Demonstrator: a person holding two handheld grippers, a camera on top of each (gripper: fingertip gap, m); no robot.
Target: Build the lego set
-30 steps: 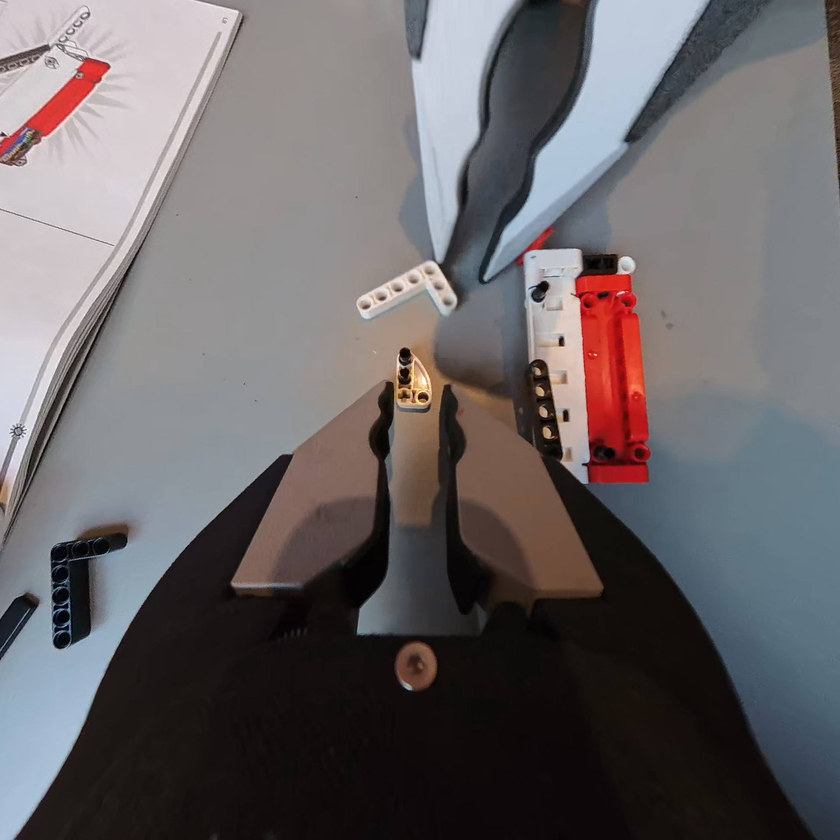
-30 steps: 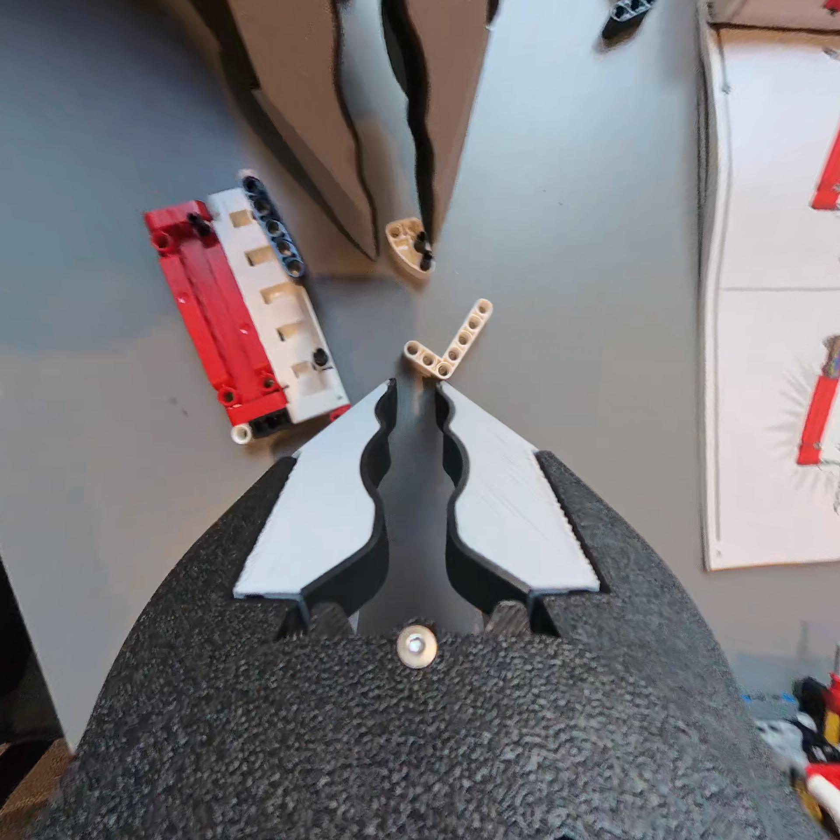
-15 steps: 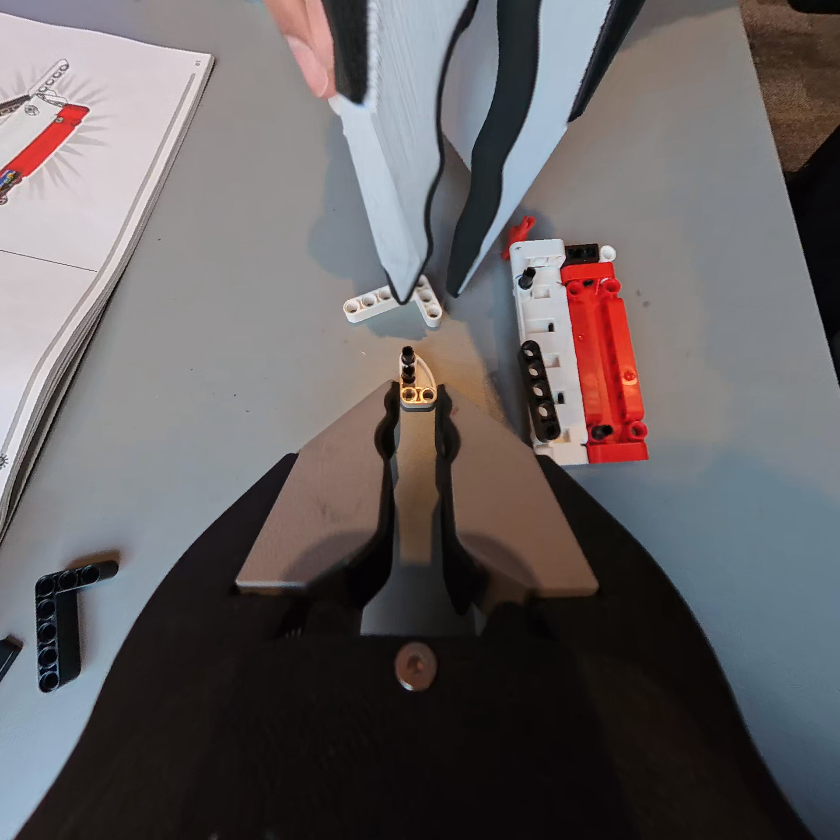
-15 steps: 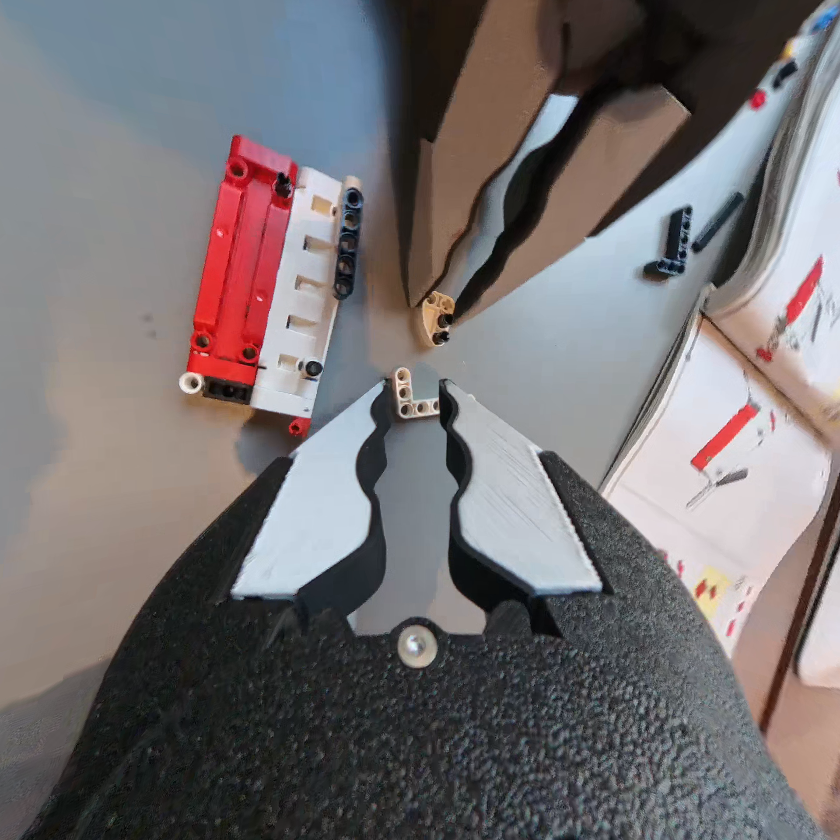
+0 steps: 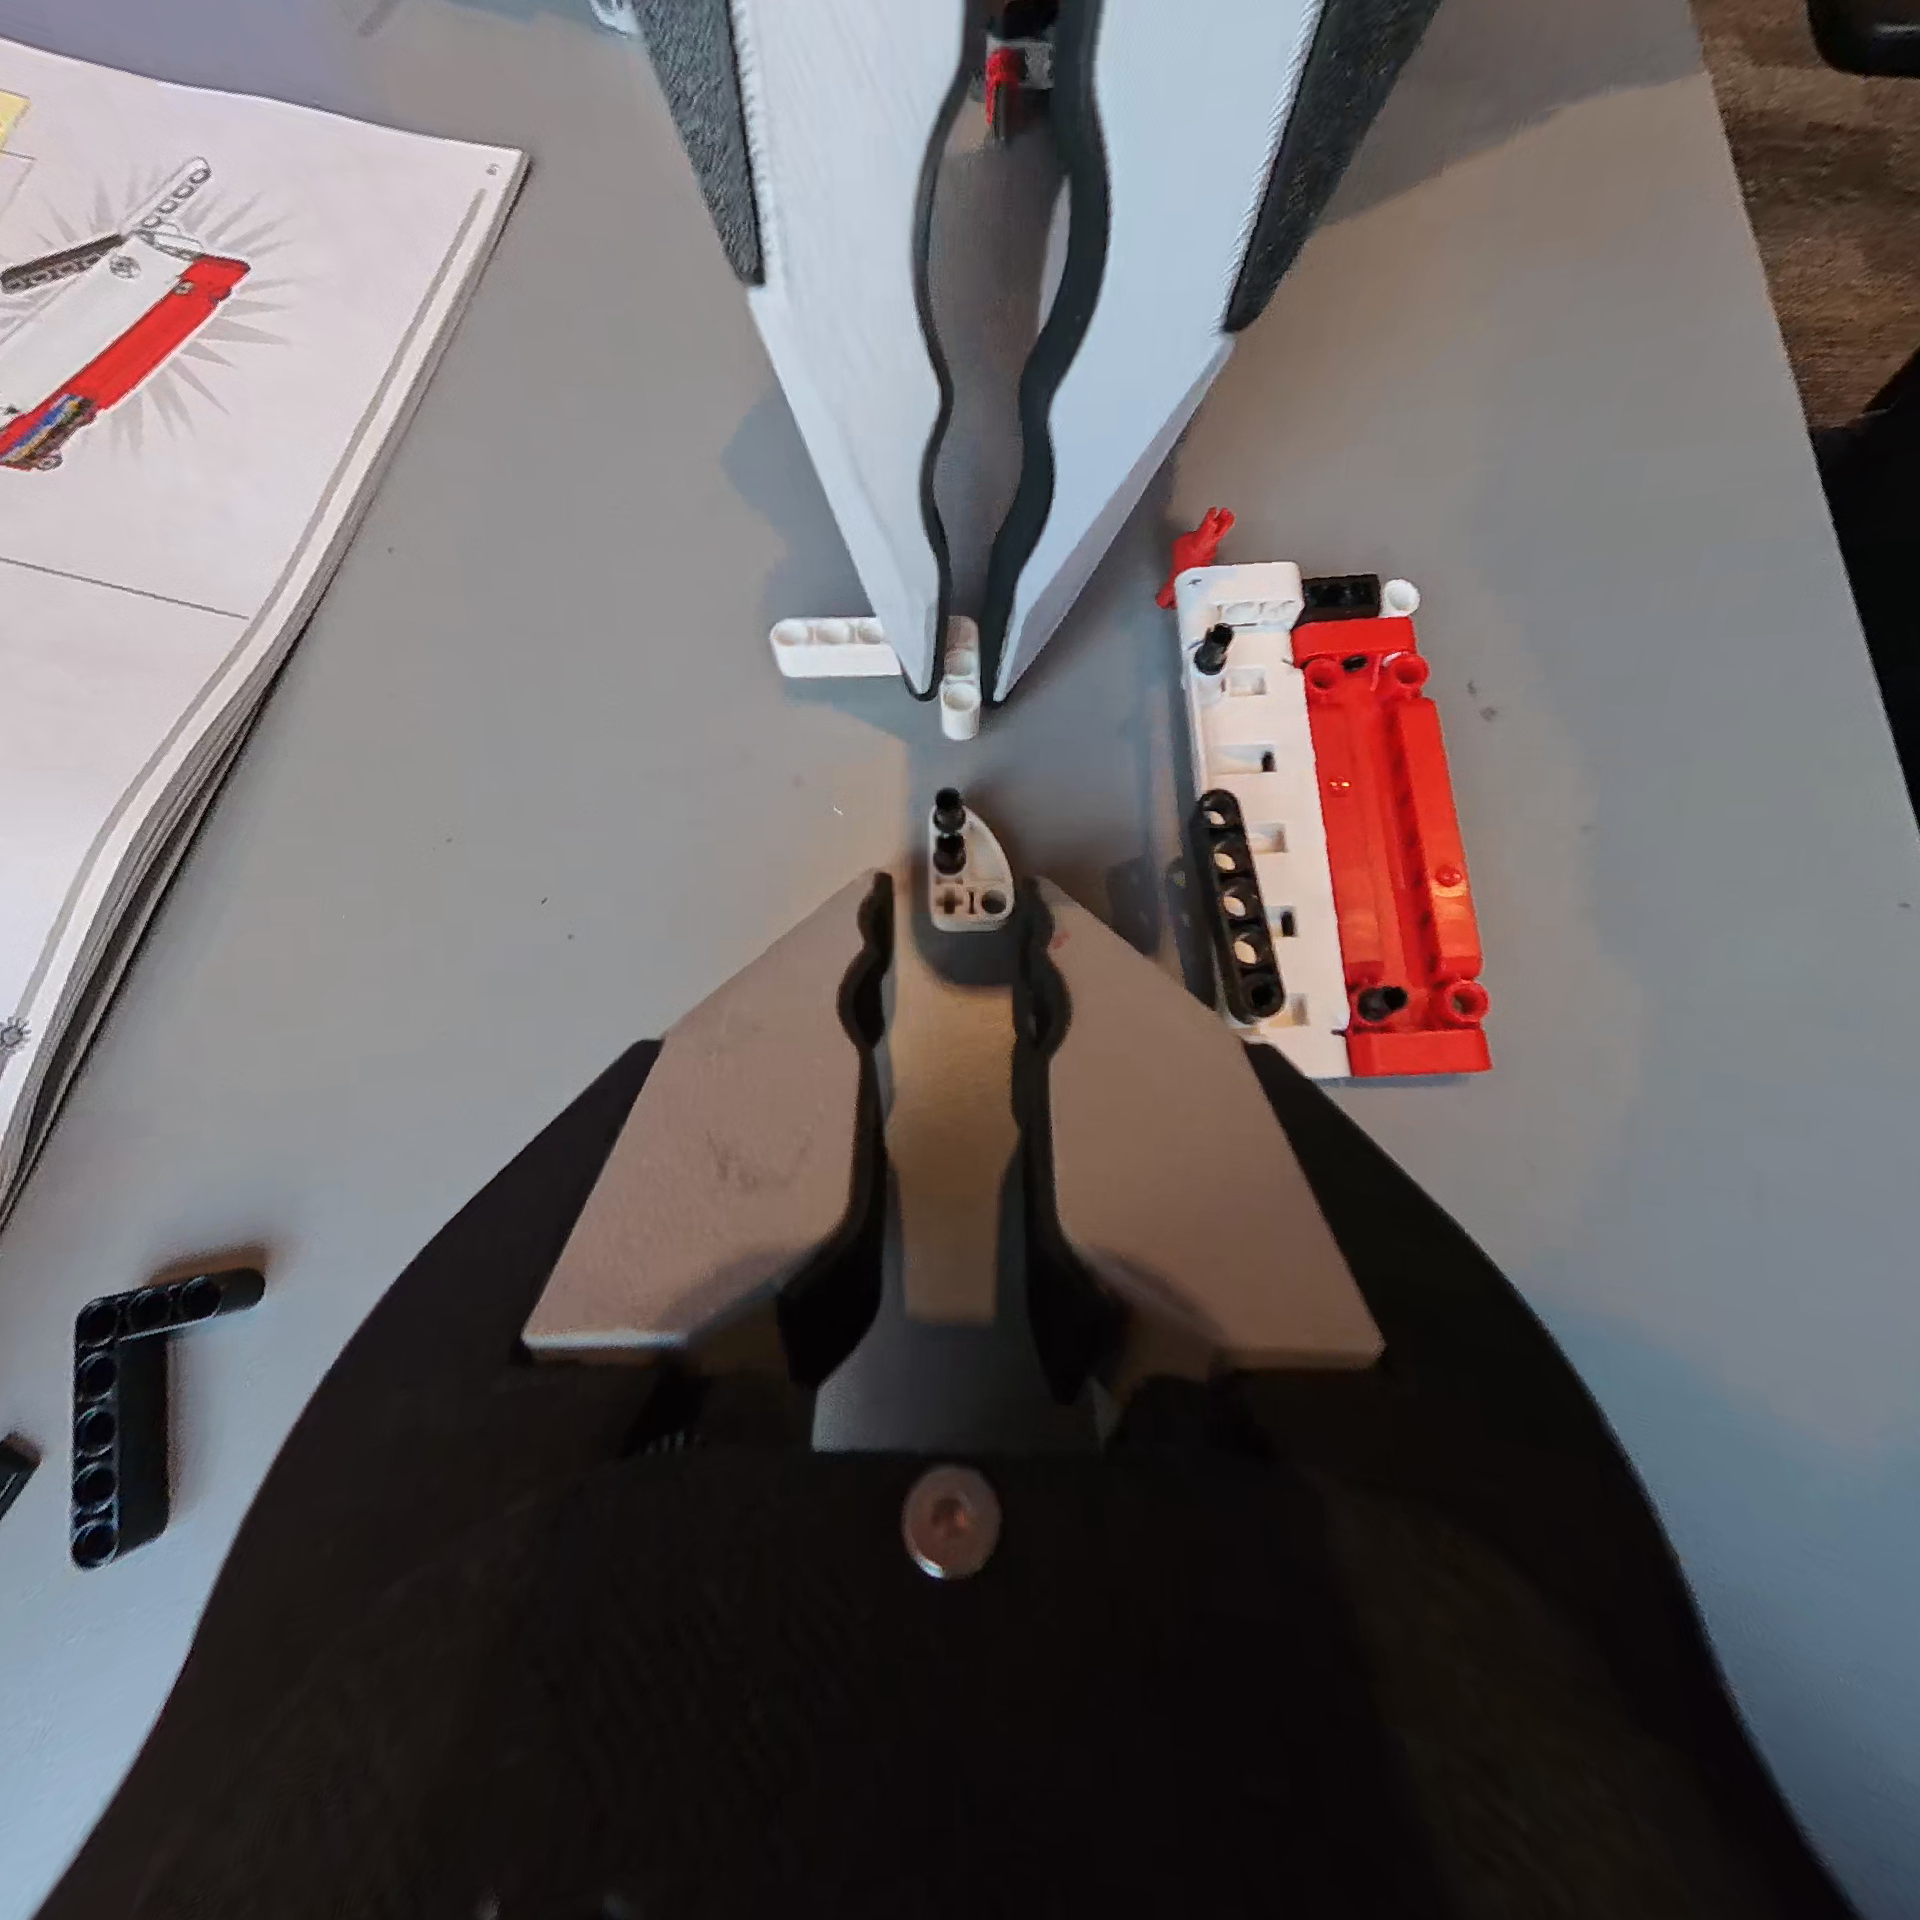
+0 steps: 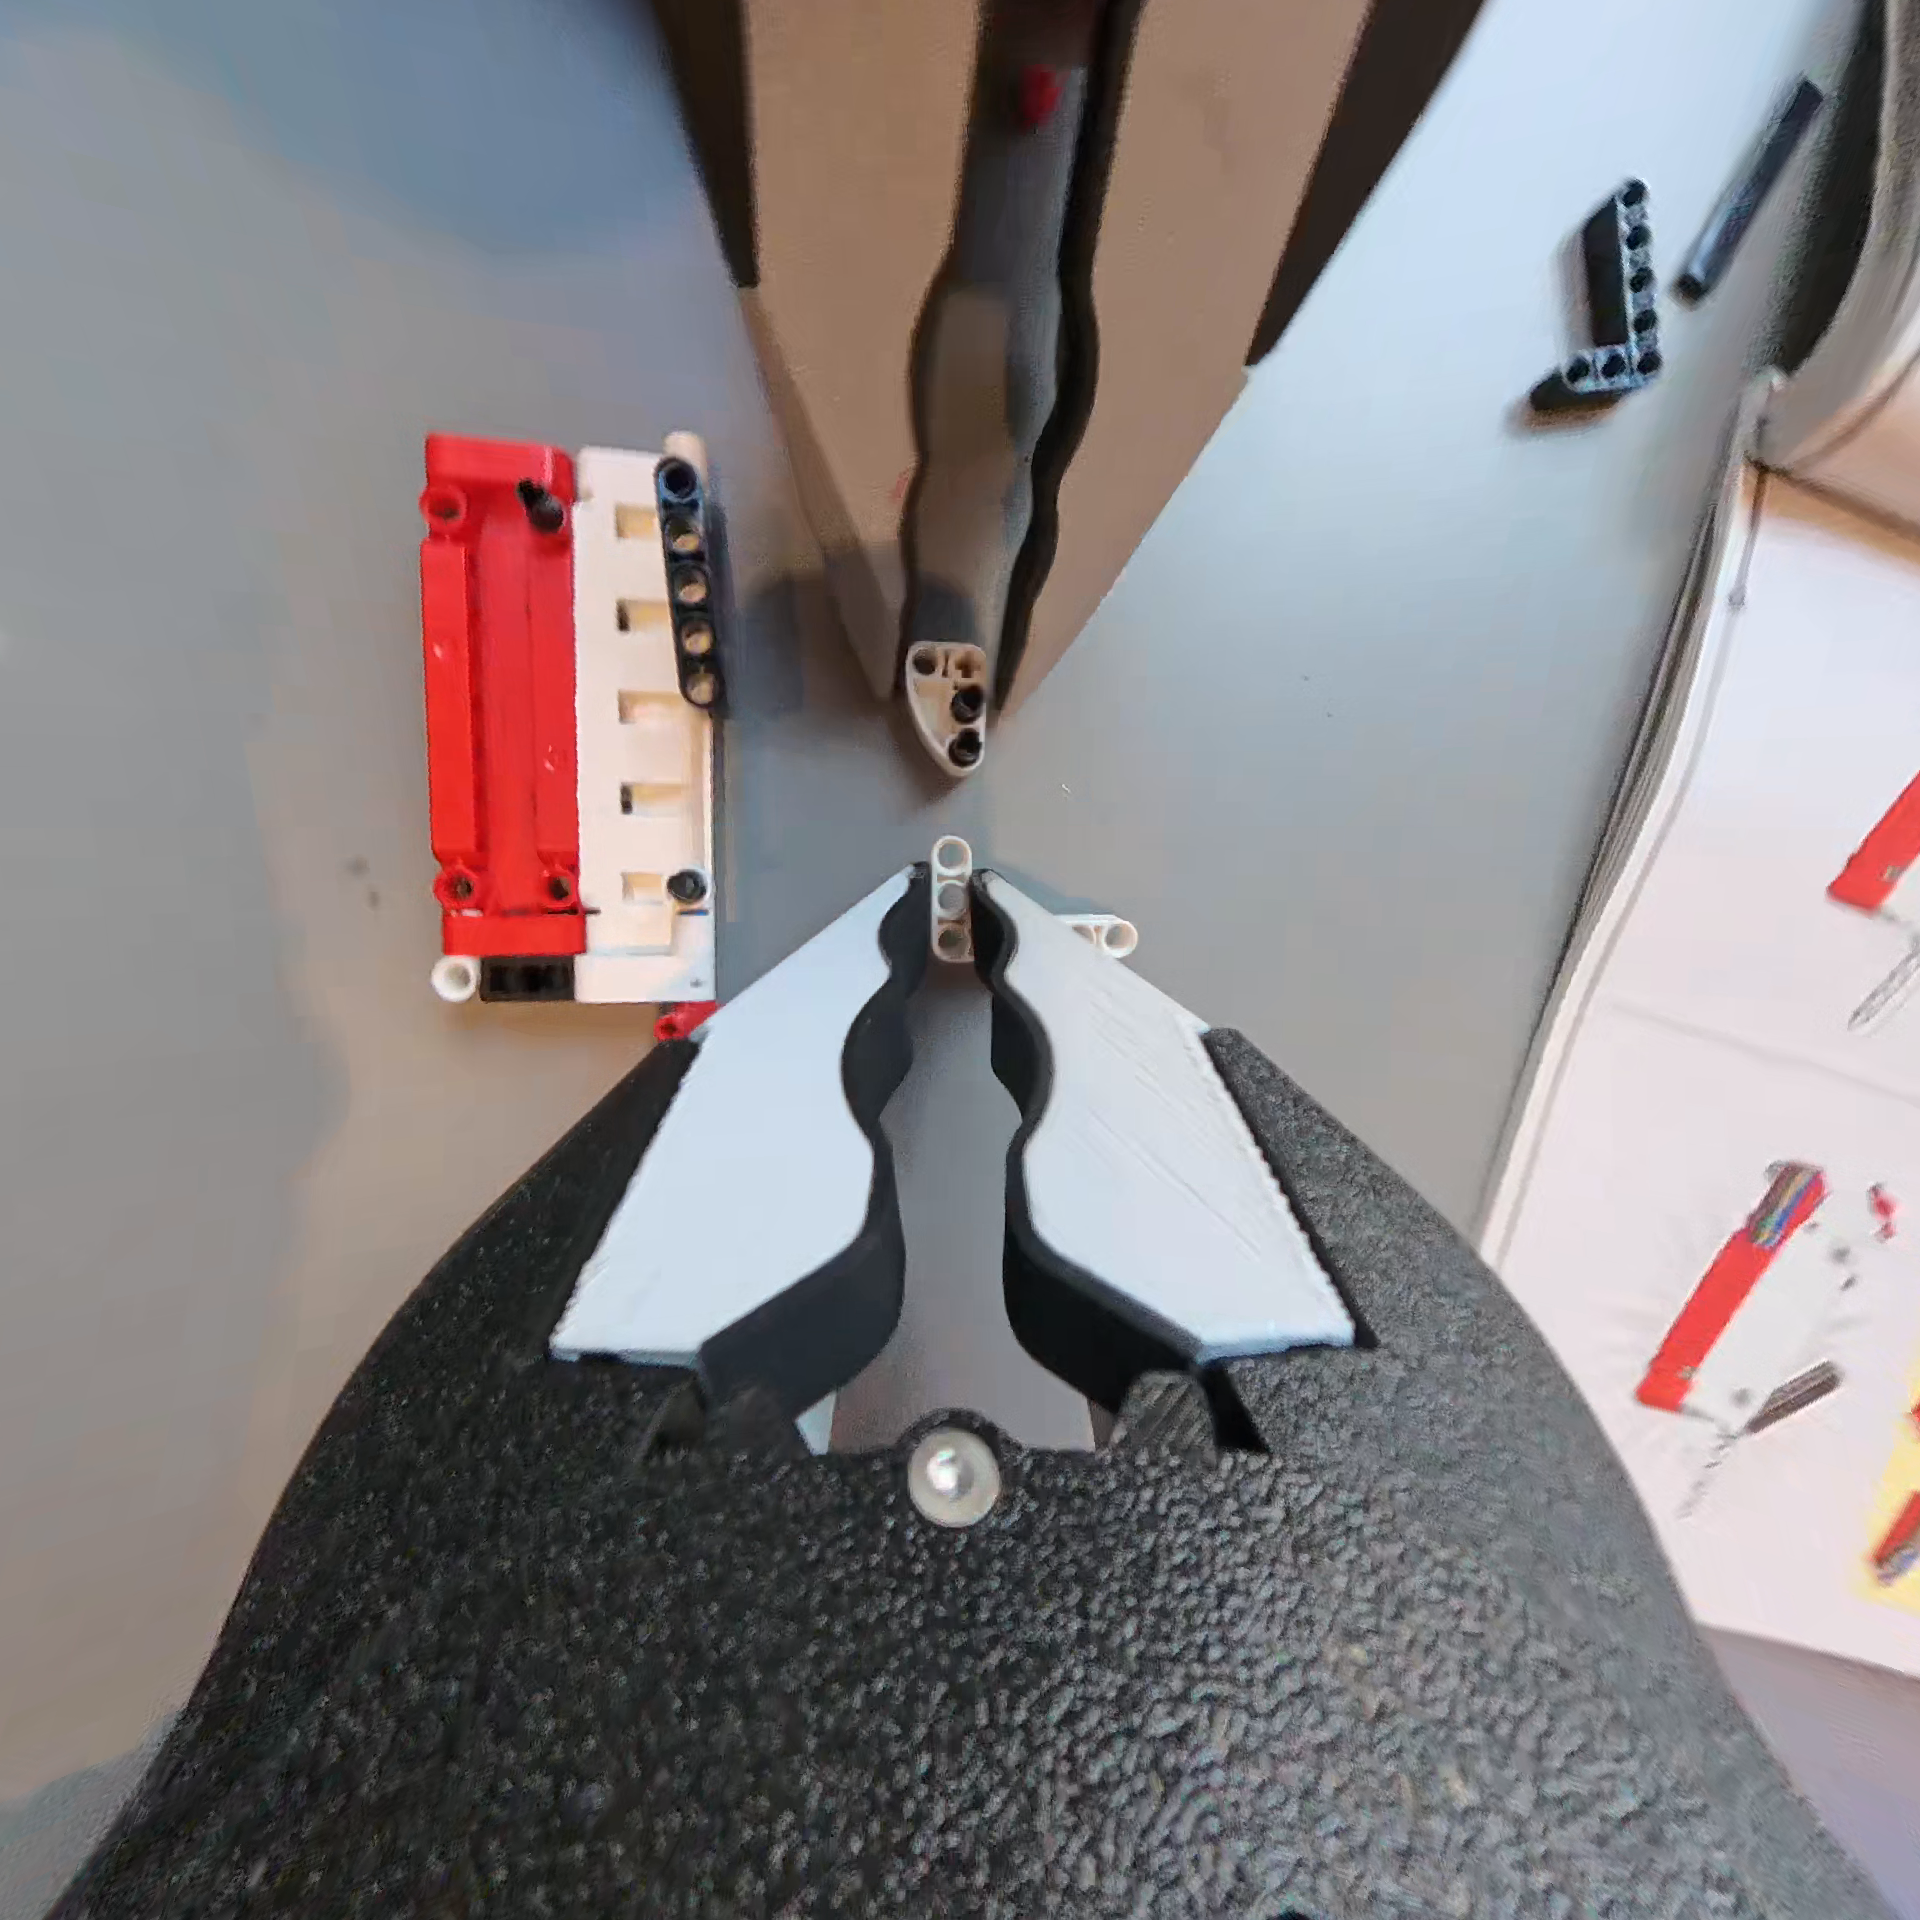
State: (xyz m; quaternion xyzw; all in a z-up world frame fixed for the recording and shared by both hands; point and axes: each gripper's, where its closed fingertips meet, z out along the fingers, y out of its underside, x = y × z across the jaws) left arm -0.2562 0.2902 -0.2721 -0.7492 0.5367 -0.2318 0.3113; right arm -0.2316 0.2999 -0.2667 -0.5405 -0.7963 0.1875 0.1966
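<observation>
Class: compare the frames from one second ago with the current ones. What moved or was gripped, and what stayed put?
The right gripper advanced and turned onto the white L-shaped beam, and its fingertips closed on the short leg. The left gripper stayed open around the small white curved piece with black pins. The red and white assembly, black L-beam and instruction booklet did not move.

The scene is lit softly and evenly, with a warmer patch cast on the grey table (image 5: 520, 831) between the finger tips. Soft shadows are thrown beneath the left gripper (image 5: 951, 894) and right gripper (image 6: 951, 883). Strong wide-angle bending is seen toward the edges (most at 3 o'clock in the right wrist view), where the instruction booklet (image 6: 1766, 1039) is smeared and blurred.
</observation>
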